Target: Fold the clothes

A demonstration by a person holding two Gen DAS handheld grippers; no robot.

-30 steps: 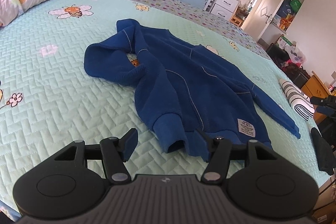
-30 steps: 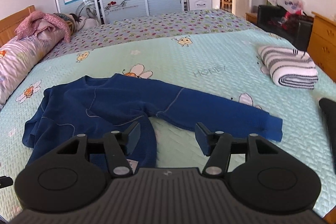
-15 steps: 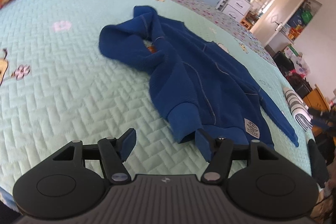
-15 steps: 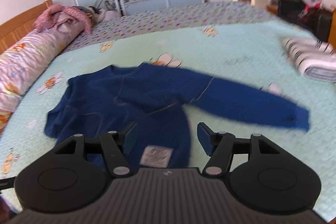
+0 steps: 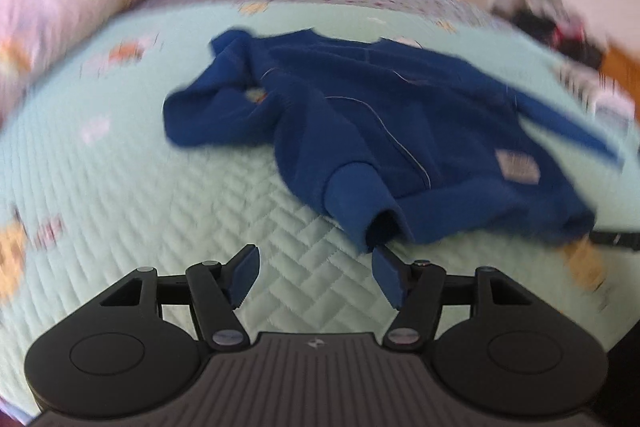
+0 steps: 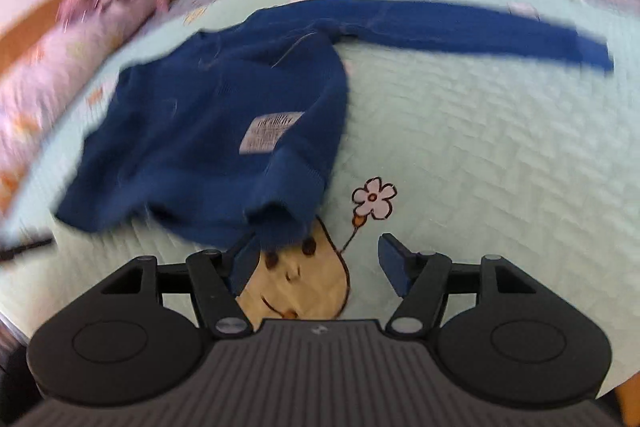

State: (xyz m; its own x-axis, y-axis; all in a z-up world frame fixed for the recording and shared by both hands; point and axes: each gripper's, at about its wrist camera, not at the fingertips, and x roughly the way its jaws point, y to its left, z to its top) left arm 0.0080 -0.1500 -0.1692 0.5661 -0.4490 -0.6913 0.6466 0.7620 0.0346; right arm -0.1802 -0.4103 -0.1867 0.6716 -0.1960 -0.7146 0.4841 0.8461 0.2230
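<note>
Rumpling blue fleece sweater [image 5: 384, 123] on quilt [image 5: 160, 211]

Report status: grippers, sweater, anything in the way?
Left gripper open, at cuff. Right gripper open, at hem. Sweater unfolded on bed. Nothing blocking.

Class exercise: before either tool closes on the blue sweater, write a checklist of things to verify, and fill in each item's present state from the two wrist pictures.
1. Left tool open, nothing between its fingers: ok.
2. Right tool open, nothing gripped: ok.
3. Left tool lined up with the folded-in sleeve cuff of the blue sweater: not ok; the cuff sits just ahead of one finger only.
4. Right tool lined up with the hem corner: not ok; the hem meets one finger only and the gap lies over bare quilt.
5. Far sleeve laid out straight: ok.
6. Fingers touching fabric: cannot tell, pictures are blurred.
</note>
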